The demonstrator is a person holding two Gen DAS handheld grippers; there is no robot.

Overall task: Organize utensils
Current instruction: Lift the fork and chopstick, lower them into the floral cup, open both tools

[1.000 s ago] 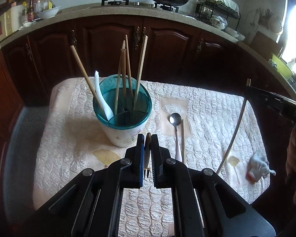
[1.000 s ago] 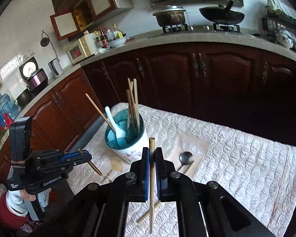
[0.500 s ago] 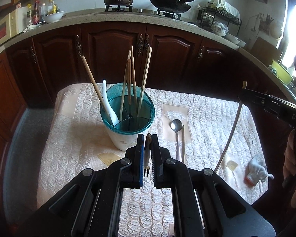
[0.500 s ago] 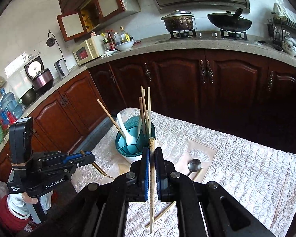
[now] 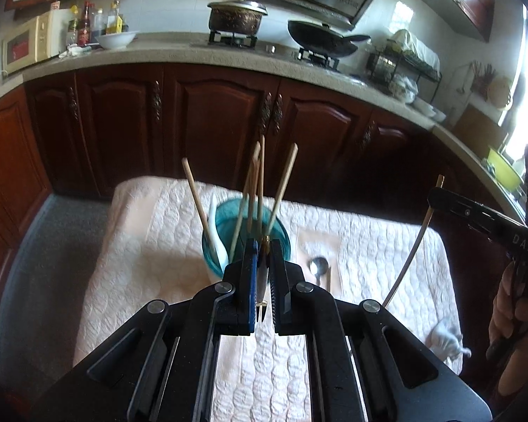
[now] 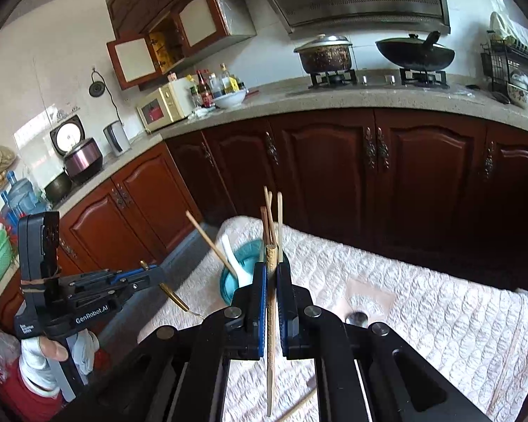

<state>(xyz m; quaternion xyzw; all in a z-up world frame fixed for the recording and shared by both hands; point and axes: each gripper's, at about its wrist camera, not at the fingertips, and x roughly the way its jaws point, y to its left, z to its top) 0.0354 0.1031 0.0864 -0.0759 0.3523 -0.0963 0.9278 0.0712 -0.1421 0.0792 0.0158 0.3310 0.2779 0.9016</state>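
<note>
A teal-rimmed holder cup [image 5: 281,237] [image 6: 244,255] stands on the quilted table and holds several chopsticks [image 5: 281,183] and a white spoon [image 5: 214,225]. My left gripper [image 5: 263,246] is shut on a small gold-handled fork [image 5: 261,311], lifted above the table in front of the cup; the fork also shows in the right wrist view [image 6: 174,297]. My right gripper [image 6: 271,267] is shut on a chopstick [image 6: 271,334] that hangs upright, to the right of the cup. A metal spoon [image 5: 318,269] and a chopstick [image 5: 329,279] lie on the table.
The quilted cloth [image 5: 158,246] covers the small table. A white crumpled object [image 5: 445,339] lies at the table's right edge. Dark wood cabinets [image 5: 221,119] and a counter with pots stand behind. Another chopstick [image 6: 297,406] lies near the table's front.
Both grippers have risen and pulled back with their utensils, so the cup and table look lower and farther away. Neither grip has changed.
</note>
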